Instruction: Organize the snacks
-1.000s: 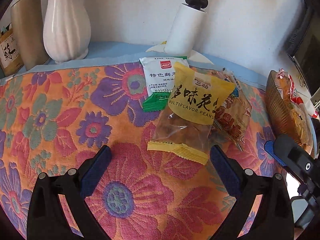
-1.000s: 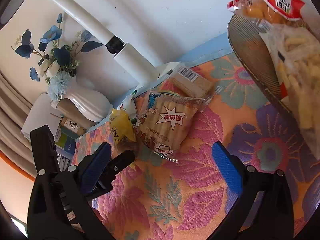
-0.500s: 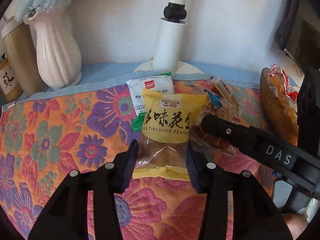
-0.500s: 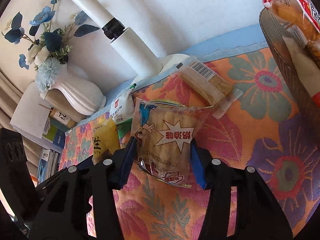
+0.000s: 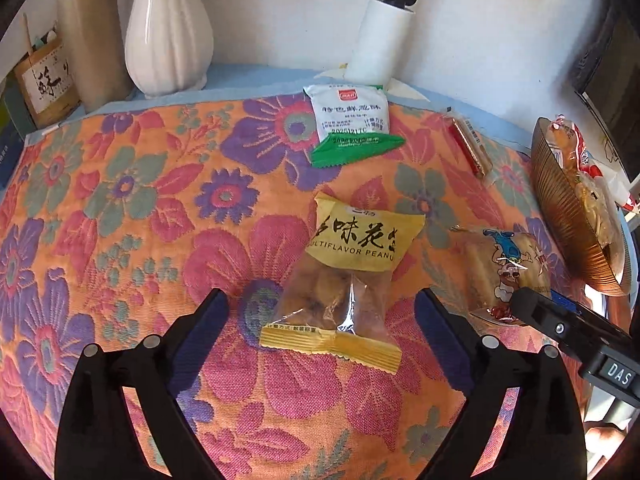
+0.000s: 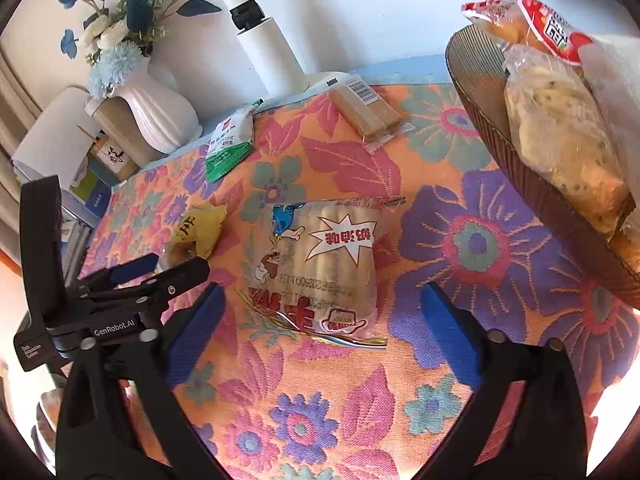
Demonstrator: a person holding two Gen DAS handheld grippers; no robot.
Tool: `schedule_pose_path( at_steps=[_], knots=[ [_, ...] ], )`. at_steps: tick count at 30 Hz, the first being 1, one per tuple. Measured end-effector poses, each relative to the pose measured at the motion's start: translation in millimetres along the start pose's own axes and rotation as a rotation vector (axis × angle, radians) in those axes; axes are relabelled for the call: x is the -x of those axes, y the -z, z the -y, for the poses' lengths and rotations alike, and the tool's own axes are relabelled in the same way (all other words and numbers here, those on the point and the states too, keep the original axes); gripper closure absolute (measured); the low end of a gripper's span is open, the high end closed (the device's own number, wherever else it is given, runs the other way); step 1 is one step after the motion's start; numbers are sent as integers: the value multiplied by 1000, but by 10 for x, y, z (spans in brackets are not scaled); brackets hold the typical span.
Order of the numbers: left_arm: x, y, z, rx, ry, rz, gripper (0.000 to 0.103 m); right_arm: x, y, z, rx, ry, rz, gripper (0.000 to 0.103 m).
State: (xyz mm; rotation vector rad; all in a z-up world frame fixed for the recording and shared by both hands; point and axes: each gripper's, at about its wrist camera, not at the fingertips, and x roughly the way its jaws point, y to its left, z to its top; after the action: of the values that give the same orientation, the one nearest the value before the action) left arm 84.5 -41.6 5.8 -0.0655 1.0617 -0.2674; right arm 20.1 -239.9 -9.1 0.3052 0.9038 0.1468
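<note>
Two wide-open grippers, jaws just reopened: left gripper (image 5: 320,316) around peanut packet (image 5: 344,276), right gripper (image 6: 322,312) around biscuit packet (image 6: 320,268), neither gripped.

Yellow peanut packet (image 5: 344,276) flat on cloth, biscuit packet (image 6: 320,268) beside it

Tablecloth (image 5: 120,208): orange, with pink, purple and grey-green flowers. Peanut packet (image 5: 352,276): yellow top, clear body. Small sachet (image 5: 352,120): white with green end. Vase (image 5: 168,28): white, ribbed. Basket (image 6: 520,168): brown, ribbed. Flowers (image 6: 116,28): blue and white.

Snack packets (image 5: 344,276) on floral tablecloth (image 5: 120,240)
</note>
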Motion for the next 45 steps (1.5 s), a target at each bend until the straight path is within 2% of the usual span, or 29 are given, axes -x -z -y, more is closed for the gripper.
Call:
schedule_pose_path(
  at_steps=[1, 2, 3, 5, 9, 45],
  knots=[
    [-25, 12, 32, -29, -18, 21, 5, -31, 27, -41, 37, 48, 9, 3],
    [-55, 22, 92, -76, -69, 38, 5, -90, 53, -70, 69, 87, 3, 3],
    [-126, 26, 163, -131, -131, 26, 5, -127, 77, -86, 92, 91, 11, 3],
    [-163, 43, 270, -210, -176, 80, 5, -129, 95, -102, 99, 92, 37, 3],
    [-155, 59, 158, -167, -119, 81, 5, -112, 101, -36, 73, 62, 48, 3],
    [-162, 60, 182, -178, -122, 84, 5, -62, 117, 10, 57, 46, 59, 3]
  ],
)
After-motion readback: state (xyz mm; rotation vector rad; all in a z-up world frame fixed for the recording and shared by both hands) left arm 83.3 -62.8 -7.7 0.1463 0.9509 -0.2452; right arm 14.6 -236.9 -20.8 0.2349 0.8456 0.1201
